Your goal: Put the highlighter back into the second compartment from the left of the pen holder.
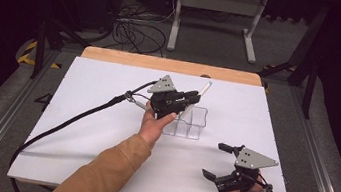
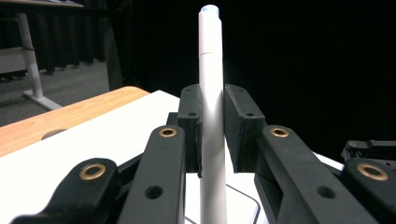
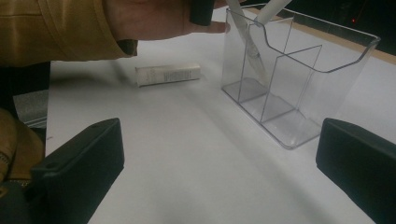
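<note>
With the left gripper point(image 1: 192, 98) clamped on the pen point(image 2: 211, 93) above the clear holder point(image 3: 299, 70), lower it straight into a compartment before letting go, while the right gripper point(image 1: 216, 160) waits open.

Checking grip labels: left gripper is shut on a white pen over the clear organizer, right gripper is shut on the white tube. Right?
Not quite. The right gripper is open and holds nothing; the right gripper view shows the white tube lying on the table. The left gripper is indeed shut on the white pen over the clear organizer.
</note>
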`<state>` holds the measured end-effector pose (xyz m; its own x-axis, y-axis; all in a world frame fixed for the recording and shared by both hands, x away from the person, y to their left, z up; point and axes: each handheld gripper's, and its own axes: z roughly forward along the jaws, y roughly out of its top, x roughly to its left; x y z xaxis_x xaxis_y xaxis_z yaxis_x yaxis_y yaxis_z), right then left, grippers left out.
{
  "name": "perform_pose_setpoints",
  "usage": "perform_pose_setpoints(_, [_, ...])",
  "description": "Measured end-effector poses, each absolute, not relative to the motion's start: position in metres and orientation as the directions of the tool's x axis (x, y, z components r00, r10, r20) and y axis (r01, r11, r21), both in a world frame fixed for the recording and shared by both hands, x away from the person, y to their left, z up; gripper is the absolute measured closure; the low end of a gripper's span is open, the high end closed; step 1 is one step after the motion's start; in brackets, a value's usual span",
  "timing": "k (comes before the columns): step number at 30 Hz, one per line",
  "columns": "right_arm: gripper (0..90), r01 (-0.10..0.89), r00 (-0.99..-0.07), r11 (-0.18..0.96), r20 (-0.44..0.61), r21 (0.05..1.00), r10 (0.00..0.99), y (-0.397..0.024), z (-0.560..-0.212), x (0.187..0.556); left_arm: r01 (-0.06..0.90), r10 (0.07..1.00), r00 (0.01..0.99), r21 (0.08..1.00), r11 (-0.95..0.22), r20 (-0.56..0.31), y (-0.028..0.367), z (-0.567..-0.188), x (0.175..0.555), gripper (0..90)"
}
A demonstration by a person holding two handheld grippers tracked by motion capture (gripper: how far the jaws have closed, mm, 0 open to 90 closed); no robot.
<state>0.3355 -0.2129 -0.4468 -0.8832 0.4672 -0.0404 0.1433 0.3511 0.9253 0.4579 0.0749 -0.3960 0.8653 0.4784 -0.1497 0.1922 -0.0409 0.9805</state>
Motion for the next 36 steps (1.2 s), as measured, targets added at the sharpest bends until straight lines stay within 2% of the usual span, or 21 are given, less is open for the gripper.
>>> perform_pose_setpoints(8, [1.5,0.145,-0.884,0.353,-0.04,0.924,0.466,-0.212,-0.447,0.335,0.194,0.475,0.868,0.979,-0.056,-0.145,0.076,-0.395,0.457,76.1])
perform_pose_setpoints(12, [1.5,0.144,-0.883,0.354,-0.041,0.924,0.467,-0.213,-0.447,0.335,0.172,0.47,0.875,0.983,-0.07,-0.12,0.078,-0.392,0.453,64.3])
perform_pose_setpoints(14, [1.5,0.143,-0.883,0.352,-0.041,0.925,0.467,-0.213,-0.447,0.335,0.163,0.469,0.877,0.982,-0.091,-0.102,0.08,-0.389,0.45,55.5])
perform_pose_setpoints(21, [1.5,0.141,-0.883,0.351,-0.043,0.926,0.468,-0.213,-0.447,0.335,0.123,0.444,0.895,0.98,-0.158,-0.041,0.092,-0.373,0.436,45.2])
perform_pose_setpoints(23, [1.5,0.14,-0.882,0.348,-0.043,0.927,0.47,-0.213,-0.446,0.335,0.109,0.453,0.891,0.977,-0.185,-0.014,0.096,-0.369,0.431,39.4])
perform_pose_setpoints(27, [1.5,0.139,-0.881,0.35,-0.045,0.926,0.471,-0.213,-0.446,0.335,0.104,0.457,0.889,0.971,-0.215,0.006,0.1,-0.363,0.42,34.9])
perform_pose_setpoints(31, [1.5,0.136,-0.881,0.348,-0.047,0.928,0.471,-0.212,-0.446,0.334,0.107,0.464,0.886,0.966,-0.236,0.015,0.104,-0.357,0.411,34.4])
perform_pose_setpoints(36, [1.5,0.136,-0.881,0.346,-0.046,0.928,0.471,-0.213,-0.446,0.334,0.144,0.447,0.895,0.956,-0.257,-0.014,0.109,-0.352,0.403,32.7])
